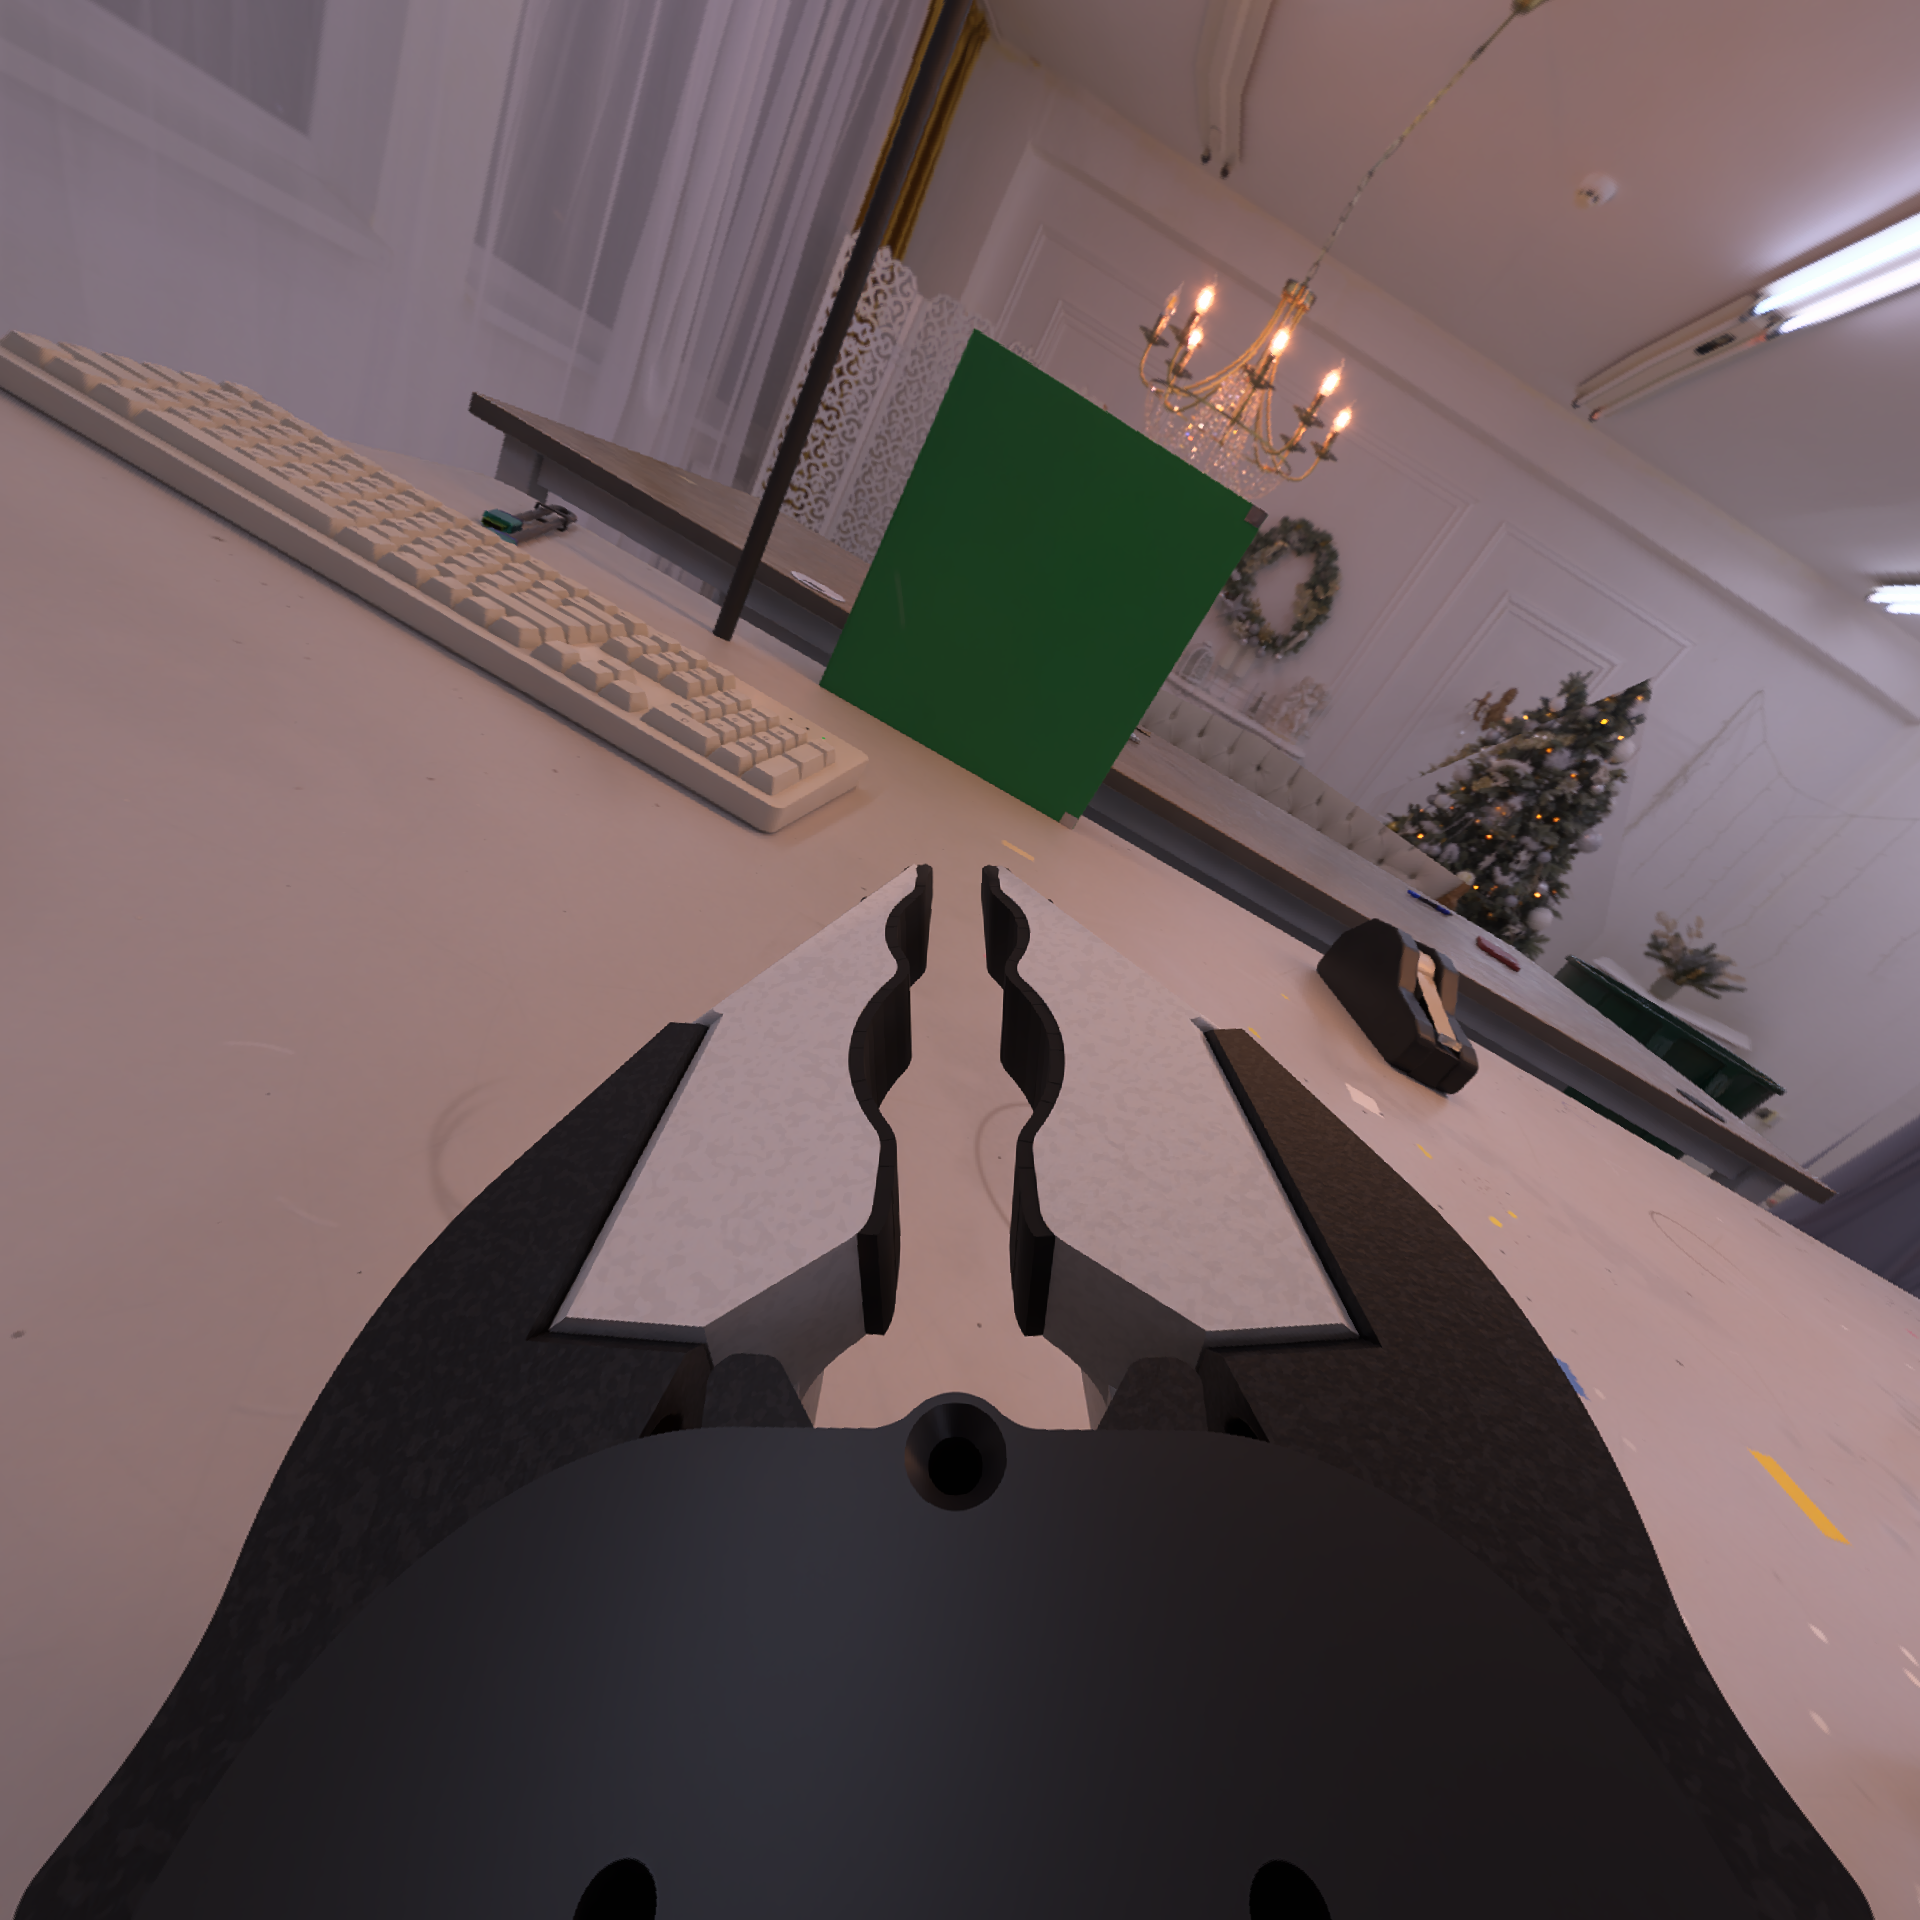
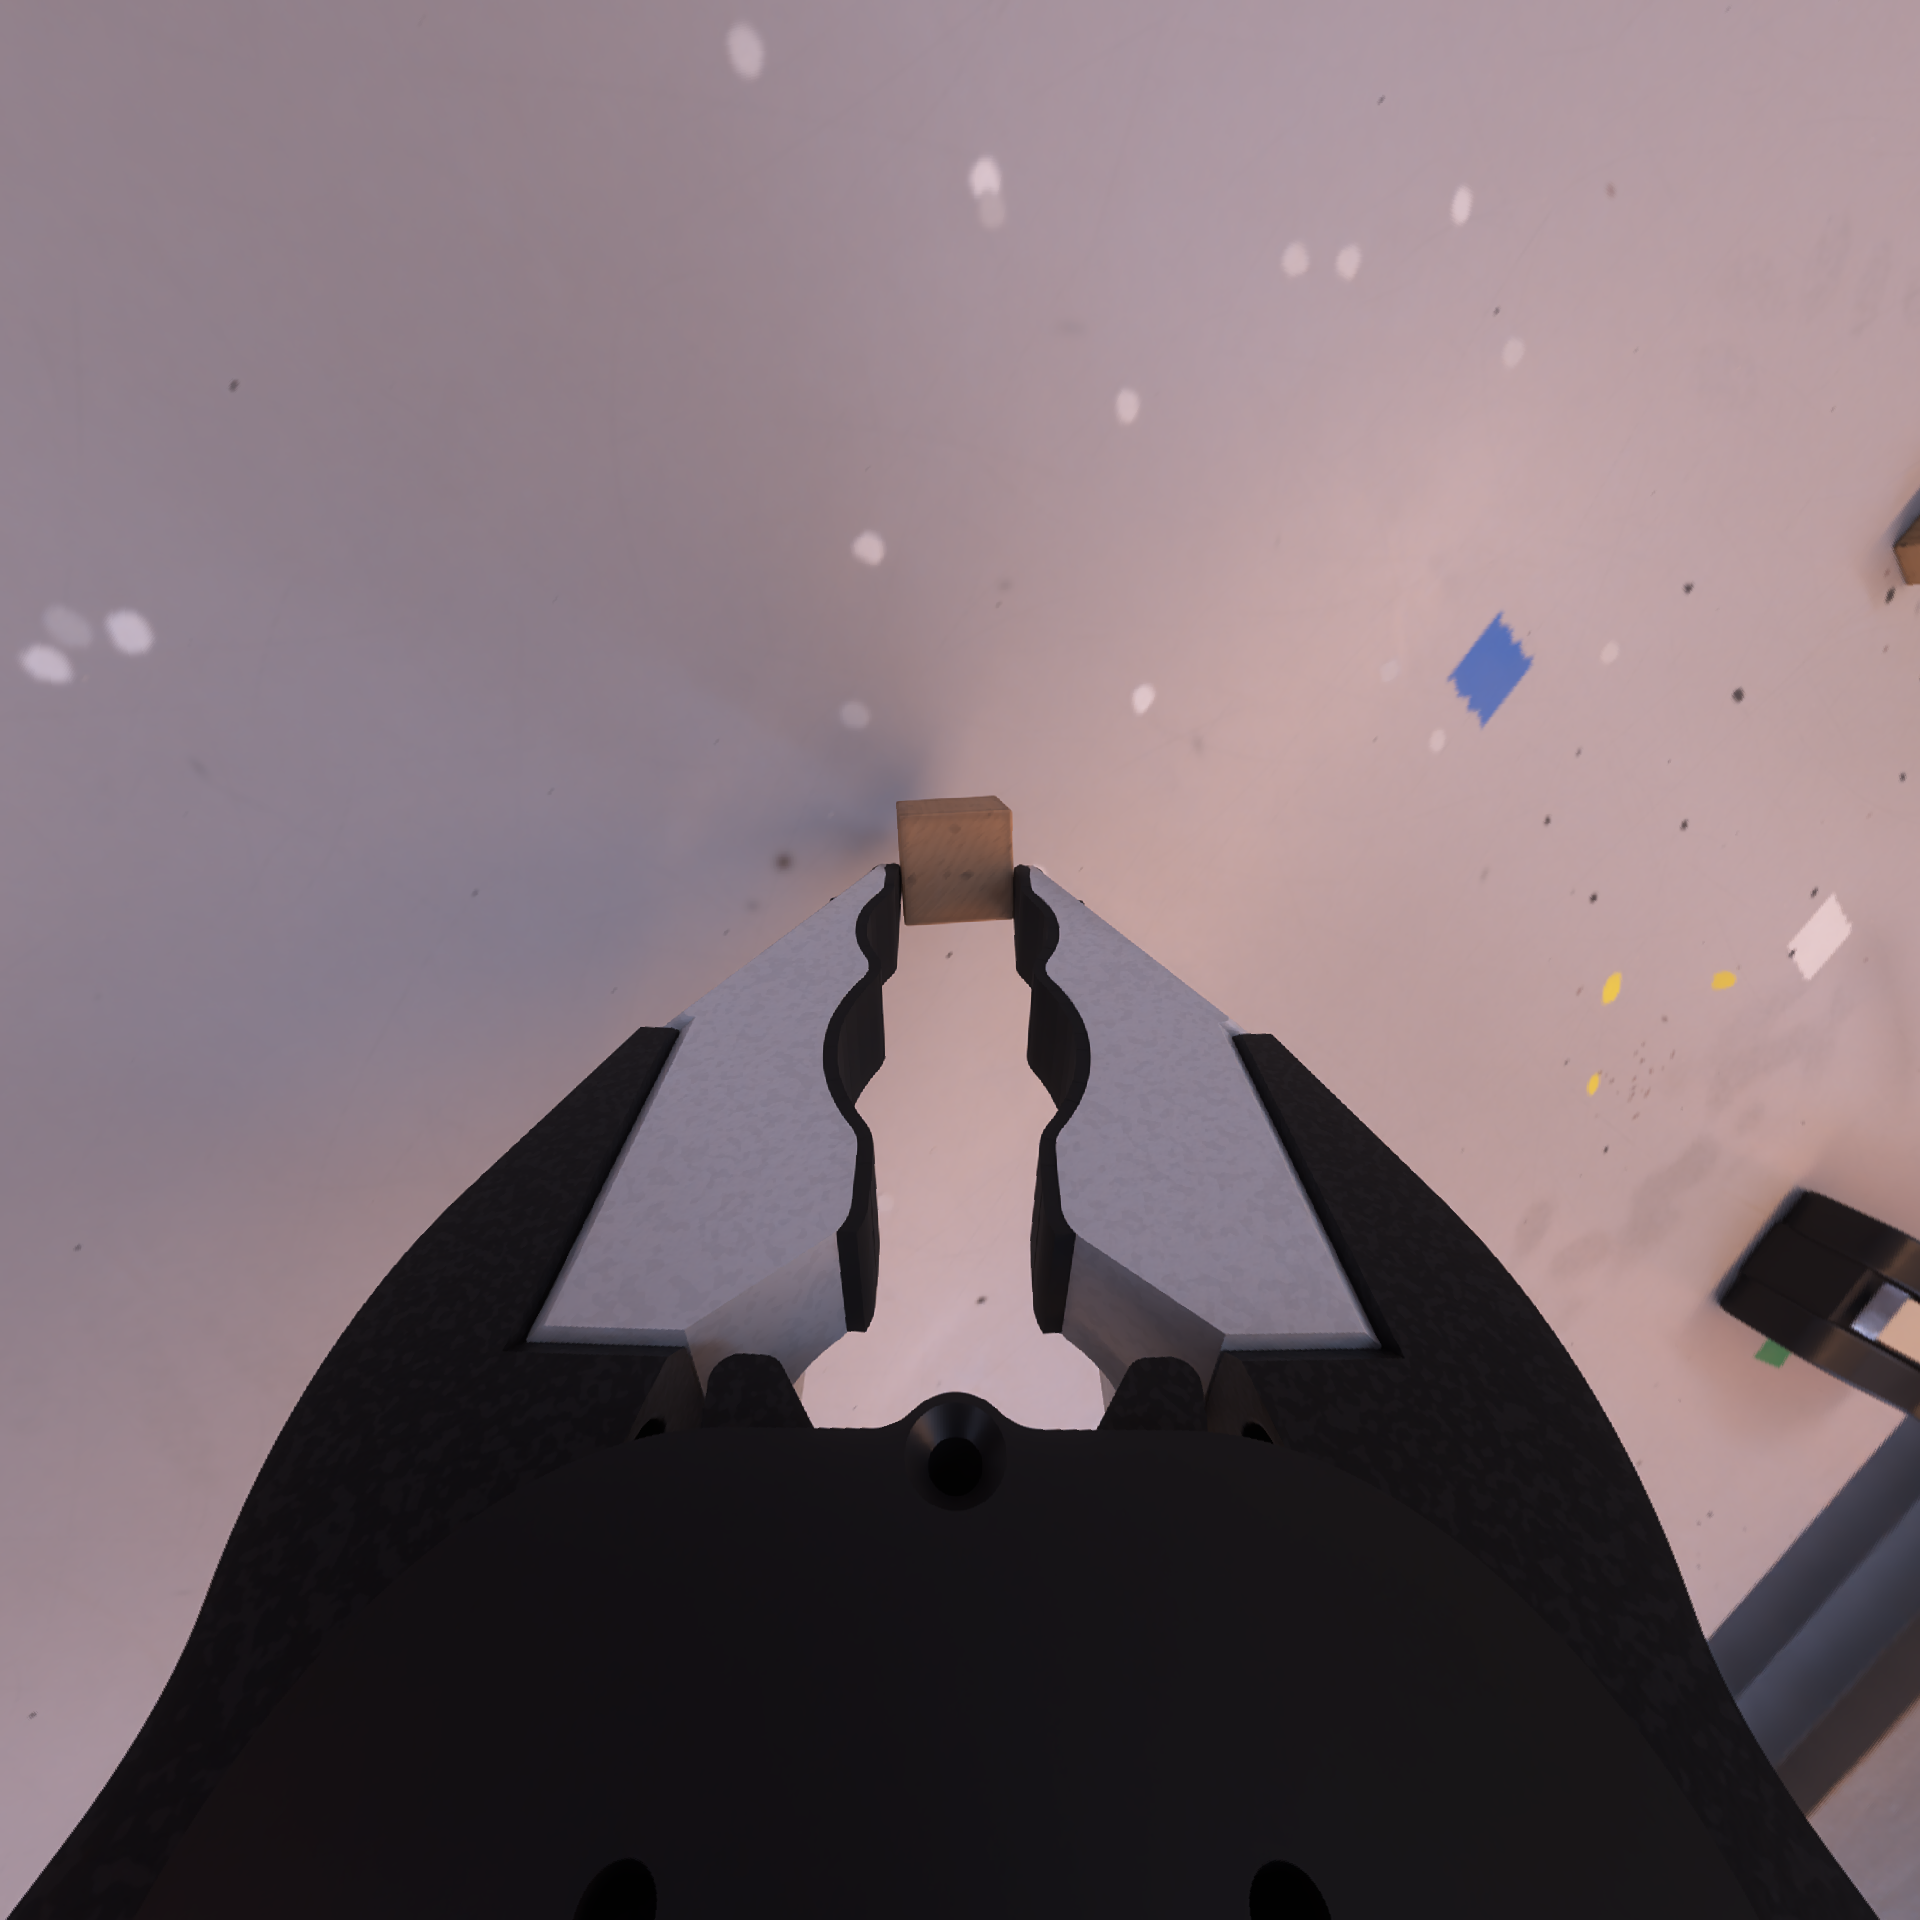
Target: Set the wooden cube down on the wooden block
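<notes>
In the right wrist view, my right gripper point(image 2: 956, 883) is shut on a small light-brown wooden cube point(image 2: 954, 857), pinched between its fingertips. The cube sits low over the pale table point(image 2: 520, 520), and its shadow falls just behind it on the left. A brown wooden corner point(image 2: 1907, 556), cut off by the right edge, may be the wooden block. In the left wrist view, my left gripper point(image 1: 956, 883) is empty, its jaws nearly together, tilted low over the table point(image 1: 260, 935). Neither cube nor block shows in that view.
A beige keyboard point(image 1: 416, 561) lies at the far left of the left wrist view, and a green board point(image 1: 1029, 592) stands straight ahead. A black tape dispenser point(image 1: 1403, 1003) is on the right and also shows in the right wrist view point(image 2: 1829, 1299). A blue tape patch point(image 2: 1489, 668) marks the table.
</notes>
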{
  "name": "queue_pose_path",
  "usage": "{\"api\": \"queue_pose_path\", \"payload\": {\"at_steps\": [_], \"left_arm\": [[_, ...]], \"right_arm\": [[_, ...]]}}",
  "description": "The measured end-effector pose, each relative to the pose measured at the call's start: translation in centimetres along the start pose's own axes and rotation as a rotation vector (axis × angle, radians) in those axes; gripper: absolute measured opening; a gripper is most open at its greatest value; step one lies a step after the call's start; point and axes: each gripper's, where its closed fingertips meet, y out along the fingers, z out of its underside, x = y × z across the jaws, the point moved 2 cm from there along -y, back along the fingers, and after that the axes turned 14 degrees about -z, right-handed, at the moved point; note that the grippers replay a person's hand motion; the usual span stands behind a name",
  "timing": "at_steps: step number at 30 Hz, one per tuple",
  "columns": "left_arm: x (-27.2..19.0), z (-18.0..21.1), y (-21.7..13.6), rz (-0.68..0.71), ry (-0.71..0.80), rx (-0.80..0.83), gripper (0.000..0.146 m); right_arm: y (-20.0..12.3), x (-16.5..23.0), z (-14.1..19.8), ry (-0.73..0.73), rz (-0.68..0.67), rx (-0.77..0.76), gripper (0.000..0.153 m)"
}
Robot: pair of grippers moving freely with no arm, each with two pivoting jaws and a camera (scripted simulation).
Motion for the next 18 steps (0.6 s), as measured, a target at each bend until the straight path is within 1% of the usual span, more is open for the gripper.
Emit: {"api": "queue_pose_path", "payload": {"at_steps": [4, 11, 18], "left_arm": [[0.3, -0.3, -0.1, -0.018, 0.024, -0.016, 0.01], [0.5, -0.4, 0.0, -0.021, 0.034, -0.014, 0.008], [1.2, -1.1, -0.4, -0.044, 0.037, -0.042, 0.008]], "right_arm": [[0.4, -2.0, -1.1, 0.029, -0.009, -0.006, 0.021], [1.0, -6.1, -2.9, 0.139, -0.018, 0.004, 0.021], [1.8, -12.3, -4.7, 0.278, 0.015, 0.008, 0.021]]}}
